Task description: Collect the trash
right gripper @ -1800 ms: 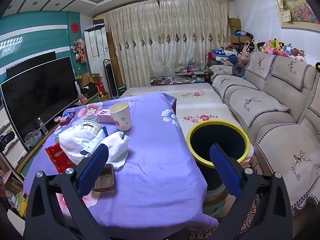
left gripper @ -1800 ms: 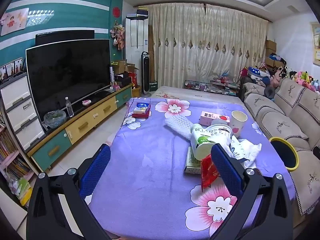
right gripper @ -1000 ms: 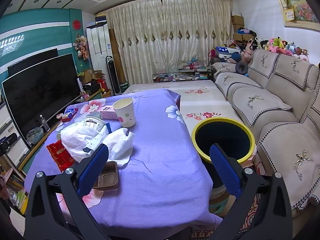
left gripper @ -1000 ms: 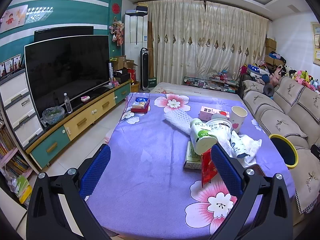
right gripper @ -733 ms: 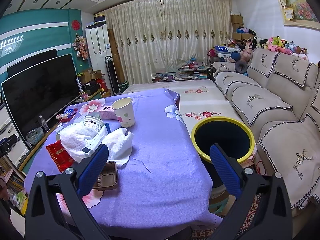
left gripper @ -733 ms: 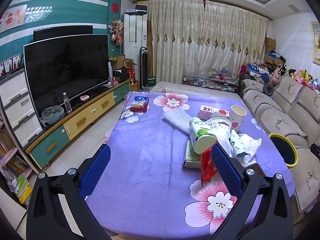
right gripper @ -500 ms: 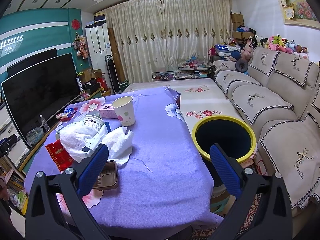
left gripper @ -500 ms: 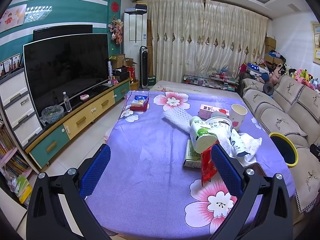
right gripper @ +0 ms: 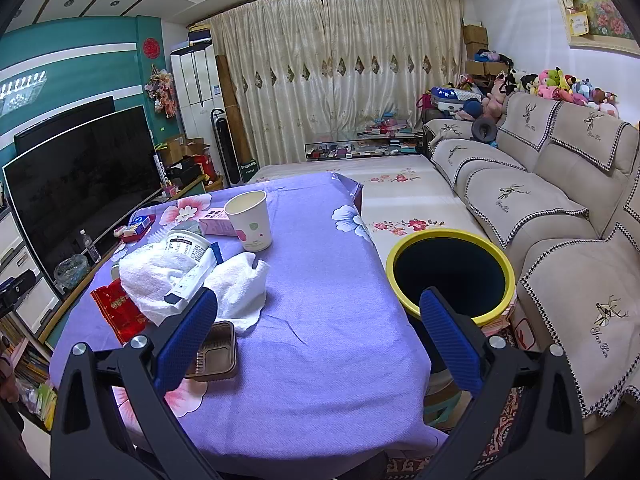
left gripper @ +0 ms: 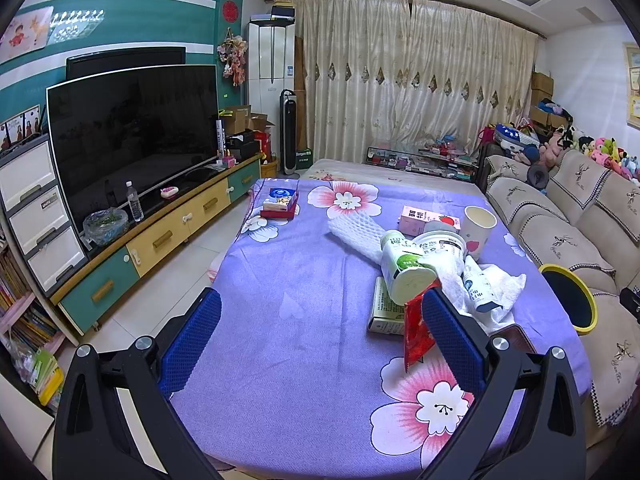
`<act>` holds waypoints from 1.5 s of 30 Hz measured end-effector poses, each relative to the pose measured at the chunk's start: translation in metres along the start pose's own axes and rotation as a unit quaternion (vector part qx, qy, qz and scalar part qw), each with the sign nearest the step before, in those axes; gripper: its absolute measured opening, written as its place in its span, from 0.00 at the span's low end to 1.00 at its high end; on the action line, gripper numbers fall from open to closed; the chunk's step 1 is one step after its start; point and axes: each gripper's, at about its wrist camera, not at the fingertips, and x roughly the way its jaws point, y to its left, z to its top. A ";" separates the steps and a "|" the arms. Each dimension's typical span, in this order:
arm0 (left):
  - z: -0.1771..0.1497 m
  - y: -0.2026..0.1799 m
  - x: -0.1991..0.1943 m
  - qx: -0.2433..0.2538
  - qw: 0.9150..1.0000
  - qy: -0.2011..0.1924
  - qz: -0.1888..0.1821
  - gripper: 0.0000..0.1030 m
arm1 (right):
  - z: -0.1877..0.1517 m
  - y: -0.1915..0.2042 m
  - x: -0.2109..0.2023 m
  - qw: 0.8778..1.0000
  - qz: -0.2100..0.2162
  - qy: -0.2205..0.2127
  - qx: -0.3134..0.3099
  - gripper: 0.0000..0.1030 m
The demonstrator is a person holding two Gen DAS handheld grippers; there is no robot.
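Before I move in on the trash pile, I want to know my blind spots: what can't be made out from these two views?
- Inside of the yellow-rimmed bin: right wrist view shows only darkness, so its contents are unknown.
- Brown tray: its left part is hidden behind the right tongs' left finger.
- Red packet: in the left wrist view the left tongs' right finger overlaps its right edge.
- Flat box: partly buried under the white tub.
- Package print: too small to read.

Left gripper (left gripper: pixel 320 316) hovering with jaws spread wide, blue-padded fingers (left gripper: pixel 192 332) gripping nothing, black frame arms angling up from lower corners of left wrist view; right gripper (right gripper: pixel 318 316) likewise gaping wide and holding nothing, blue-padded fingers (right gripper: pixel 448 336) pointing forward, level, both tilting slightly downward
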 end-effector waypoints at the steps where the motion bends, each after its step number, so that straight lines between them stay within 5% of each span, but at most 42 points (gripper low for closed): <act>1: 0.000 0.000 0.000 0.000 1.000 0.000 0.000 0.96 | 0.000 0.000 0.000 1.000 0.000 0.000 0.000 0.94; 45: -0.004 -0.003 0.014 -0.002 1.000 0.016 0.000 0.96 | -0.007 0.004 0.018 1.000 0.006 0.023 -0.001 0.94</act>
